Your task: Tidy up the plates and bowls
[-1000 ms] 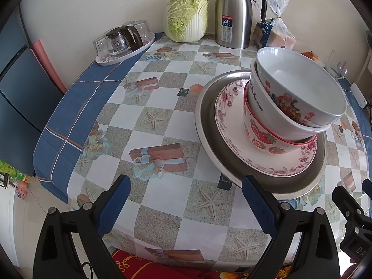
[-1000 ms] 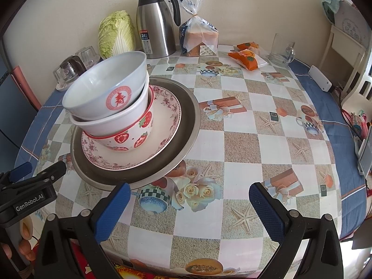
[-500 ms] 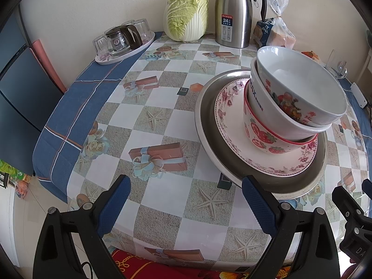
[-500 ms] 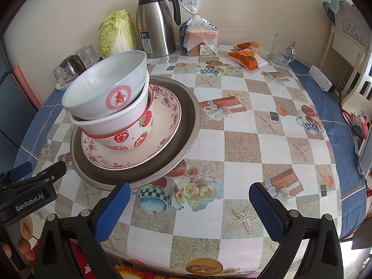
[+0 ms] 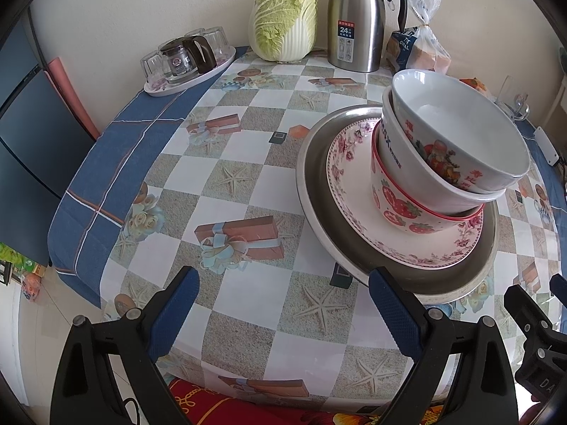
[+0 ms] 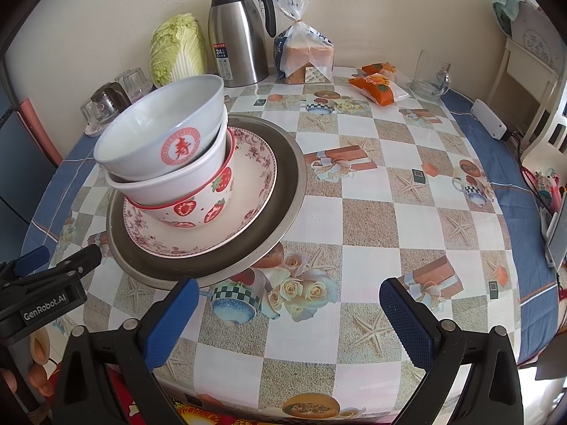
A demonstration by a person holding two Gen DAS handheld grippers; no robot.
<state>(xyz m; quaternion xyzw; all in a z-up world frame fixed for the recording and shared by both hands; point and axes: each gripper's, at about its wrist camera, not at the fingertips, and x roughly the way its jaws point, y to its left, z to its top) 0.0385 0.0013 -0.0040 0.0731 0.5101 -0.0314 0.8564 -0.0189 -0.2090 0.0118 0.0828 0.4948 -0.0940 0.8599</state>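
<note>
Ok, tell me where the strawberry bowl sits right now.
The strawberry bowl sits at the bottom of the three-bowl stack, on the floral plate inside the metal tray, left of centre in the right wrist view.

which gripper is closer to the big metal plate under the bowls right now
Hard to call; perhaps the left. The left gripper has its right finger by the metal plate's near rim; the right gripper has its left finger just short of that rim. Both are open.

Three nested ceramic bowls (image 6: 166,148), one floral plate (image 6: 248,177), one round steel tray (image 6: 287,191), one steel thermos jug (image 6: 237,39), one napa cabbage (image 6: 177,49).
</note>
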